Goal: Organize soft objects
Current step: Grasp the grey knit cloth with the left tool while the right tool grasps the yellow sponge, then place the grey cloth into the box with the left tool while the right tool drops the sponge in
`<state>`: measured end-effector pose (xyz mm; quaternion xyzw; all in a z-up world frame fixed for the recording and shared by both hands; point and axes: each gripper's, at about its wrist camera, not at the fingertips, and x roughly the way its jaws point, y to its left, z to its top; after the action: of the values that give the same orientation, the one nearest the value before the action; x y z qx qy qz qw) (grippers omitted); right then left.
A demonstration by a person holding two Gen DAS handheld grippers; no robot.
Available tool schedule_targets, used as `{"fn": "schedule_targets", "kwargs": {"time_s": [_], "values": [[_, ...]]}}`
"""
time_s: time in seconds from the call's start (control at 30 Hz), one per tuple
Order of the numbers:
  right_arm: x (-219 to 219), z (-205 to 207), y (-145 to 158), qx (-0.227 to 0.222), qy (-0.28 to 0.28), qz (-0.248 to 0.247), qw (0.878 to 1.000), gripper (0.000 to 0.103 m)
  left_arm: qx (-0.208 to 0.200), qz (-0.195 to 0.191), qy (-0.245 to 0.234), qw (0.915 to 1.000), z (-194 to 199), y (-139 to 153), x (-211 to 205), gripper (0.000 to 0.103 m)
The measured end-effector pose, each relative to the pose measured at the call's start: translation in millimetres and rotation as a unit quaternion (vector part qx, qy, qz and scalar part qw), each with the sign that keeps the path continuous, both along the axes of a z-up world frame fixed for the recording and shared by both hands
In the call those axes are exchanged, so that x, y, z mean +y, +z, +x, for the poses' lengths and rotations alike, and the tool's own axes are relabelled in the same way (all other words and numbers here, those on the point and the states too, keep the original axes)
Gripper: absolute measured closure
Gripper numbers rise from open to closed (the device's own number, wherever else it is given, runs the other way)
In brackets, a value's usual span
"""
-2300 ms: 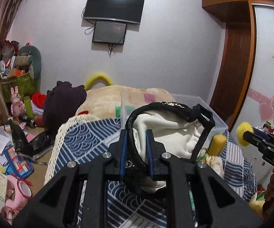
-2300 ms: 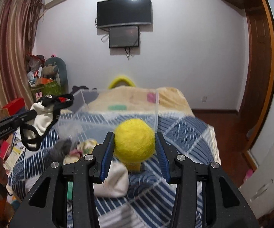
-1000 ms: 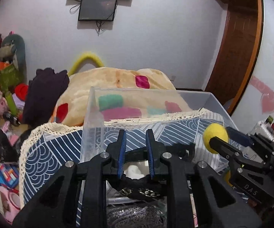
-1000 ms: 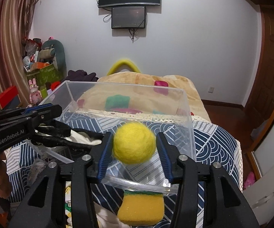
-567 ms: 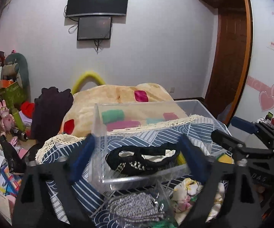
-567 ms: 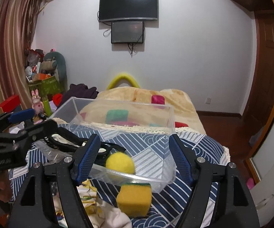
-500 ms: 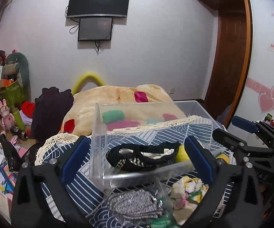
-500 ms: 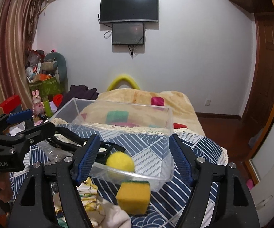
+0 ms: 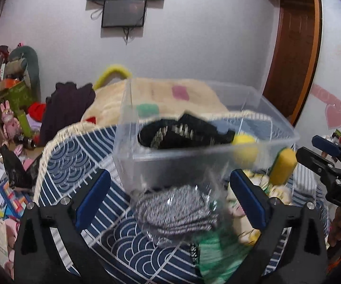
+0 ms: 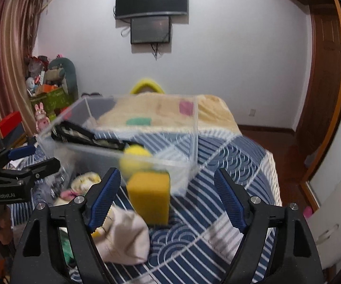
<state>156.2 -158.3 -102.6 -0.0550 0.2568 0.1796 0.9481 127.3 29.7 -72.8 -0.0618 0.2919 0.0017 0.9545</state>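
A clear plastic bin [image 9: 217, 151] stands on the blue patterned bedspread [image 9: 75, 165]. Inside it lie a black-and-white cloth item [image 9: 184, 135] and a yellow felt ball [image 9: 244, 142]. My left gripper [image 9: 170, 198] is open and empty, above a grey knit item in clear wrap [image 9: 175, 210] in front of the bin. My right gripper [image 10: 165, 196] is open and empty, near a yellow sponge [image 10: 150, 196] that stands in front of the bin [image 10: 170, 163]. The ball [image 10: 135, 158] shows through the bin wall. A white sock [image 10: 125, 239] lies under the right gripper.
More soft items lie in front of the bin: a green cloth [image 9: 220, 248] and a floral bundle [image 9: 241, 213]. A beige blanket [image 9: 161, 94] is heaped behind the bin. Clutter covers the floor at the left [image 9: 2, 177]. A wooden door [image 10: 322, 71] is at the right.
Both grippers opened, leaving the black-and-white cloth and the yellow ball in the bin. Both have since drawn back and lowered towards the items in front of the bin.
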Motion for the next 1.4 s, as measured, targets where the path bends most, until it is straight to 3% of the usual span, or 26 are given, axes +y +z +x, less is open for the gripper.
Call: {"fn": "schedule_targets", "kwargs": {"time_s": [0.37,0.43,0.47,0.6,0.9,1.4], "values": [[7,5,-24,0.042,0.015,0.002,0.999,0.027,0.071,-0.028,0.013,0.9970,18,-46,4,0.001],[8,4,-26,0.047,0.023,0.003,0.999,0.033,0.075,-0.044,0.013,0.9961,20,-51,7,0.001],[9,4,-27,0.049,0.026,0.004,0.998,0.042,0.075,-0.048,0.012,0.9960,21,-51,8,0.003],[10,5,-28,0.061,0.037,0.009,0.997,0.068,0.070,-0.056,0.005,0.9960,20,-51,11,0.025],[3,-7,-17,0.039,0.039,0.018,0.998,0.070,0.059,-0.045,-0.018,0.9971,6,-49,-3,0.047],[-2,-24,17,-0.016,0.042,0.041,0.998,0.070,-0.014,-0.036,-0.005,0.9993,-26,-3,7,0.050]]}}
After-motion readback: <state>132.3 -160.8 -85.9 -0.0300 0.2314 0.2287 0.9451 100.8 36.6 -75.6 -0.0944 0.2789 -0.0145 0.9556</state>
